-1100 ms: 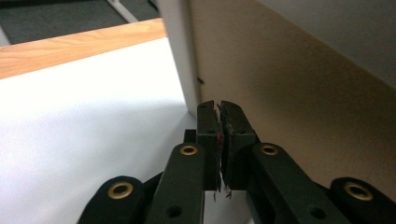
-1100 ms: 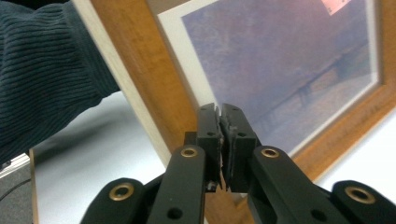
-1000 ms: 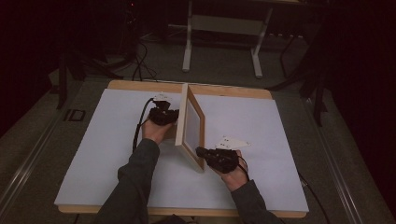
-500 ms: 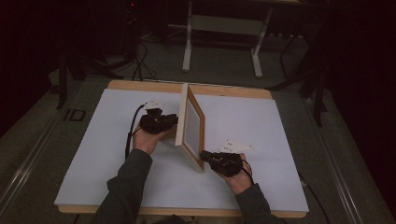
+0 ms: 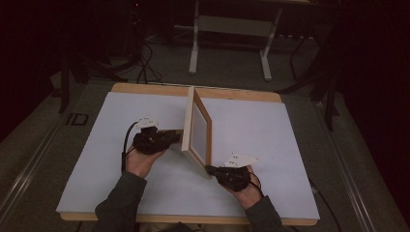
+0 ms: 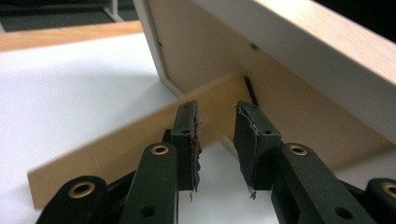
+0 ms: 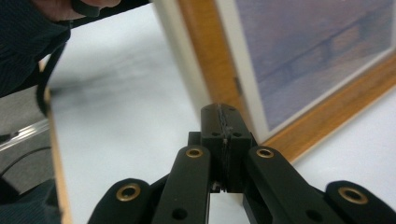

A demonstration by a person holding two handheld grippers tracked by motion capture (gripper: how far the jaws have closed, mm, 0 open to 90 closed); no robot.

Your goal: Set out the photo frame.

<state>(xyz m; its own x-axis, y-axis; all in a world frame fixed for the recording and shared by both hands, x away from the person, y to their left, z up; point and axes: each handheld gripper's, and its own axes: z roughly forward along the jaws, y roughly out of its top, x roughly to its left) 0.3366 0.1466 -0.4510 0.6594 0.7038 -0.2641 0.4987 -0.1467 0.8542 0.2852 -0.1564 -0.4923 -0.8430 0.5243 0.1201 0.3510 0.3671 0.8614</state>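
Observation:
A wooden picture frame (image 5: 199,128) stands upright on edge in the middle of the white tabletop (image 5: 290,145). In the left gripper view its pale back (image 6: 289,60) fills the right side, and a wooden prop strut (image 6: 116,149) slants out from it. My left gripper (image 6: 217,126) is behind the frame (image 5: 175,137). Its jaws have just been opening, and the strut lies just past the tips with nothing pressed between the pads. My right gripper (image 7: 223,116) is shut, pads together on nothing, its tips at the frame's near bottom corner (image 5: 211,169). The glazed front (image 7: 303,51) faces right.
The table's wooden border (image 5: 145,89) runs along the far edge. Beyond it on the dark floor stand white metal legs (image 5: 193,53) and loose cables (image 5: 145,67). White tabletop spreads on both sides of the frame.
My left hand has drawn back from the frame's back, toward the person and leftward. The right hand has stayed at the near corner. The frame stands as before.

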